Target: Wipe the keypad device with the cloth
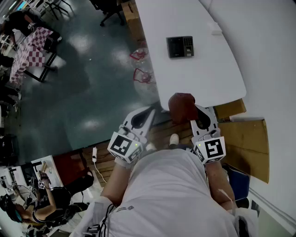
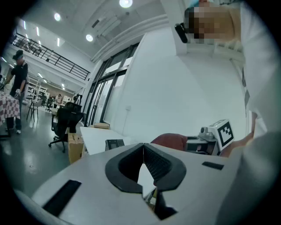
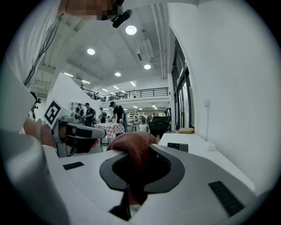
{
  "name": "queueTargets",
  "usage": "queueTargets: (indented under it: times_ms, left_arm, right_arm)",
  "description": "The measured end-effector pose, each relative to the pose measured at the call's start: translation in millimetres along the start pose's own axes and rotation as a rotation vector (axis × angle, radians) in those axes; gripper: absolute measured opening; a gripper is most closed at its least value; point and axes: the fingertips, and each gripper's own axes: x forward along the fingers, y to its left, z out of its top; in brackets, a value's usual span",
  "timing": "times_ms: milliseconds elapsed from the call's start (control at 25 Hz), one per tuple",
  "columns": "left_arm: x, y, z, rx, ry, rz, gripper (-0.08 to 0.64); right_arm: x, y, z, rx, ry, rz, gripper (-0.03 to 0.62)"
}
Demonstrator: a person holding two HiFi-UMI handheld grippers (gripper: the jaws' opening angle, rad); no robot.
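the keypad device (image 1: pixel 180 46) is a small dark rectangular box with a screen panel on one side and a grid of keys on the other. it lies flat on the white table (image 1: pixel 203 78), towards the far half, well apart from both grippers. a small white block (image 1: pixel 215 29) lies beyond it, nearer the wall.

the cloth (image 1: pixel 181 106) is a rust-red knitted bundle, bunched up at the table's near end. the right gripper (image 1: pixel 196 111) has its jaws closed on it: in the right gripper view the fabric fills the gap between the pads and bulges over the top. the left gripper (image 1: pixel 149 112), near it and off the table's edge, has its jaws pressed together with nothing between them.

a cardboard box (image 1: pixel 131 13) stands on the floor against the table's far left side; its contents can't be made out.
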Motion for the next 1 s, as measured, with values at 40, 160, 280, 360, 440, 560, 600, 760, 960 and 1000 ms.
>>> queueTargets:
  times_ms: [40,160,280,360,440,560,600,760,960,1000]
  left_arm:
    - [4.0,-1.1,-0.1,0.005,0.004,0.003,0.011]
    - [14.7,-3.6,-2.1,0.016,0.016,0.011,0.011]
    - [27.8,-5.6,-3.4,0.018,0.024,0.027,0.011]
    - [40.6,-8.2,-2.4,0.017,0.029,0.043,0.011]
    - [50.2,-12.2,-2.9,0.013,0.036,0.065,0.011]
    - [56.8,-18.0,-6.9,0.009,0.059,0.096,0.011]
    - [58.8,-19.3,-9.9,0.006,0.07,0.102,0.011]
    - [65.6,-17.4,-23.4,-0.008,0.12,0.108,0.011]
    - [73.4,2.8,-27.3,-0.032,0.142,0.094,0.011]
    - [75.8,7.6,-25.7,-0.035,0.142,0.085,0.011]
  right_arm:
    - [0.3,-4.8,-0.6,0.0,0.001,0.001,0.038]
    - [0.9,-16.1,-3.8,-0.002,0.001,0.006,0.037]
    - [3.0,-28.7,-7.1,0.004,0.002,0.026,0.037]
    - [5.3,-41.5,-9.0,0.017,0.002,0.048,0.038]
    - [7.0,-51.9,-13.2,0.035,0.006,0.076,0.038]
    - [11.3,-61.1,-20.8,0.071,0.02,0.111,0.038]
    - [13.4,-63.8,-23.9,0.079,0.026,0.116,0.038]
    - [22.6,-73.8,-31.6,0.11,0.04,0.112,0.038]
    - [40.4,-82.7,-41.3,0.172,0.08,0.08,0.038]
    - [44.4,-84.8,-40.7,0.177,0.086,0.068,0.038]
